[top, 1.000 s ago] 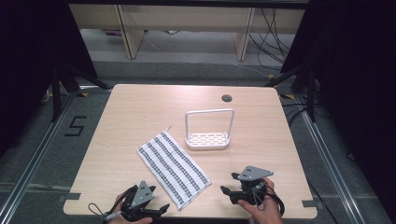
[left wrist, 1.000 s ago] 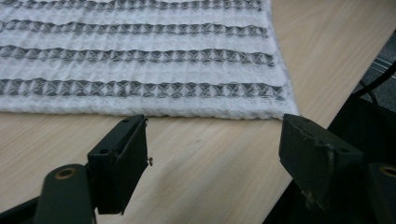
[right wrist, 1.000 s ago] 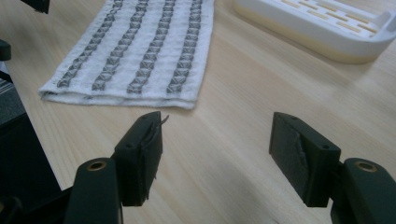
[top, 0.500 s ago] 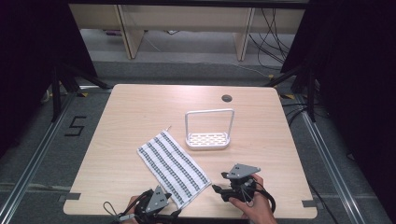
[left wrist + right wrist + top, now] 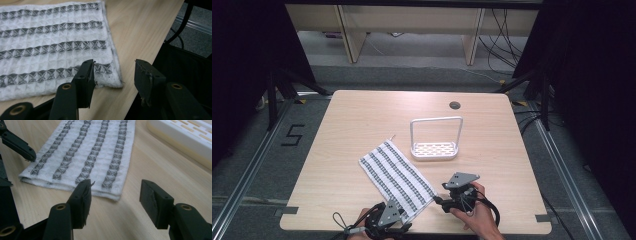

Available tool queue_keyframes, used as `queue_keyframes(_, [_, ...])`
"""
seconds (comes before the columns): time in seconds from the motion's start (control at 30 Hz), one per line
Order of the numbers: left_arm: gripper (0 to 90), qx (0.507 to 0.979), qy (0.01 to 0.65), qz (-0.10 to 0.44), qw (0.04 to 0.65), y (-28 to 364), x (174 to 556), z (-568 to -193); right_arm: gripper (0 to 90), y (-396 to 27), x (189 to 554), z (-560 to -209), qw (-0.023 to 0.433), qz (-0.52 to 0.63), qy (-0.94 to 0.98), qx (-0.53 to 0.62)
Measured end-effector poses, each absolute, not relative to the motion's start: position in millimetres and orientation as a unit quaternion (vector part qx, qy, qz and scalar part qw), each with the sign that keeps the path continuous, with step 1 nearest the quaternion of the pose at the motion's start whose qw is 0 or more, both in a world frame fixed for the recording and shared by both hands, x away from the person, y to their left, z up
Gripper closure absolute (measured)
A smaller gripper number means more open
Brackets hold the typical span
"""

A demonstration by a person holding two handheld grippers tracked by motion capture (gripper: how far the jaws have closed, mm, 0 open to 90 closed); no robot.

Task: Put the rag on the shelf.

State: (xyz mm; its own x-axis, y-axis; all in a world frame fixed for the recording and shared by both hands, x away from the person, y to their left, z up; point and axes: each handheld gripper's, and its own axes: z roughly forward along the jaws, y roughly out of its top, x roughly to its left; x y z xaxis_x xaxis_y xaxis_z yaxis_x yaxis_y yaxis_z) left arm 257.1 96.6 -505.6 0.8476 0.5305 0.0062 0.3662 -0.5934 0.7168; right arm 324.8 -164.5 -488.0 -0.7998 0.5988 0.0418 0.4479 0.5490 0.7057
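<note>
A folded white towel with dark stripes point(image 5: 396, 179) lies slanted on the wooden table, its short end near the front edge. My left gripper point(image 5: 408, 226) is at that end's left corner. In the left gripper view the towel point(image 5: 50, 50) has its corner lying between the open jaws of the left gripper point(image 5: 115, 73), one jaw over the cloth. My right gripper point(image 5: 438, 200) is just off the right corner of the same end. In the right gripper view the towel point(image 5: 95, 152) lies just ahead of the open right gripper point(image 5: 116, 191), with nothing between its jaws.
A white slotted tray with a tall wire handle point(image 5: 434, 145) stands behind the towel, its base edge point(image 5: 185, 140) close to my right gripper. A cable hole point(image 5: 455, 105) sits near the table's far edge. The table's front edge point(image 5: 512, 232) runs just below both hands.
The left gripper has moved right along the front edge to the towel's near corner. The right gripper has shifted left and slightly away from the front edge, closing in on the towel's other near corner.
</note>
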Motion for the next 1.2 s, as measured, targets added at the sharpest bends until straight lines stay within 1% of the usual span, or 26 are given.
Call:
queue_keyframes(0.07, [51.1,0.888,0.249,0.112,0.37,95.5,259.2,-506.2,44.4,-161.2,326.3,-489.7,0.104,0.368,0.875,0.297])
queue_keyframes(0.1, [51.4,0.883,0.259,0.104,0.376,94.0,258.8,-507.2,44.5,-160.4,326.7,-489.5,0.103,0.364,0.877,0.297])
queue_keyframes(0.17, [52.4,0.883,0.262,0.105,0.375,93.2,259.9,-507.6,44.9,-157.2,328.5,-491.6,0.101,0.367,0.875,0.299])
queue_keyframes(0.2, [52.6,0.888,0.25,0.114,0.368,94.0,262.3,-506.8,45.1,-157.3,329.2,-490.5,0.096,0.36,0.879,0.299])
queue_keyframes(0.3, [53.1,0.89,0.25,0.114,0.364,93.4,264.0,-507.4,46.4,-154.6,332.6,-492.1,0.091,0.357,0.879,0.301])
queue_keyframes(0.37, [53.2,0.891,0.252,0.115,0.36,93.2,264.6,-507.8,46.8,-152.4,334.3,-494.9,0.097,0.362,0.877,0.301])
queue_keyframes(0.43, [53.5,0.889,0.261,0.107,0.362,92.5,263.9,-509.1,47.6,-150.8,335.9,-495.4,0.094,0.357,0.88,0.298])
queue_keyframes(0.47, [53.5,0.89,0.259,0.11,0.358,92.8,264.9,-509.7,47.9,-150.1,335.6,-494.7,0.088,0.352,0.882,0.3])
queue_keyframes(0.5, [53.5,0.893,0.259,0.108,0.353,92.8,265.1,-509.7,48.2,-148.4,336.4,-497.1,0.094,0.356,0.881,0.297])
queue_keyframes(0.63, [54.4,0.896,0.249,0.114,0.35,94.1,267.0,-510.2,49.4,-145.0,338.3,-498.8,0.087,0.345,0.886,0.297])
queue_keyframes(0.77, [55.9,0.894,0.255,0.114,0.351,93.4,266.5,-510.5,52.2,-141.8,339.9,-502.1,0.089,0.343,0.888,0.294])
queue_keyframes(0.83, [58.0,0.895,0.25,0.117,0.349,94.0,267.6,-510.0,54.4,-141.4,340.4,-501.3,0.082,0.338,0.89,0.294])
queue_keyframes(0.87, [59.3,0.895,0.251,0.117,0.349,94.2,267.9,-509.9,55.4,-140.5,340.8,-503.1,0.087,0.344,0.887,0.294])
queue_keyframes(0.9, [61.5,0.893,0.259,0.112,0.35,94.1,267.6,-510.8,57.2,-140.7,341.0,-501.9,0.081,0.338,0.89,0.295])
queue_keyframes(1.0, [67.8,0.896,0.249,0.119,0.347,96.0,268.6,-509.2,62.2,-139.8,341.5,-503.9,0.074,0.335,0.892,0.296])
queue_keyframes(1.03, [69.7,0.896,0.249,0.12,0.348,96.3,269.0,-509.3,63.2,-140.4,343.7,-504.6,0.079,0.339,0.893,0.284])
queue_keyframes(1.07, [71.6,0.892,0.259,0.119,0.35,96.2,268.6,-510.4,64.4,-140.3,342.9,-504.1,0.07,0.337,0.891,0.295])
queue_keyframes(1.1, [73.6,0.895,0.249,0.124,0.348,96.9,269.7,-509.6,65.0,-140.0,343.3,-505.3,0.071,0.342,0.888,0.3])
queue_keyframes(1.2, [78.0,0.893,0.251,0.123,0.353,96.3,270.3,-510.0,65.4,-141.5,343.5,-504.4,0.061,0.339,0.885,0.314])
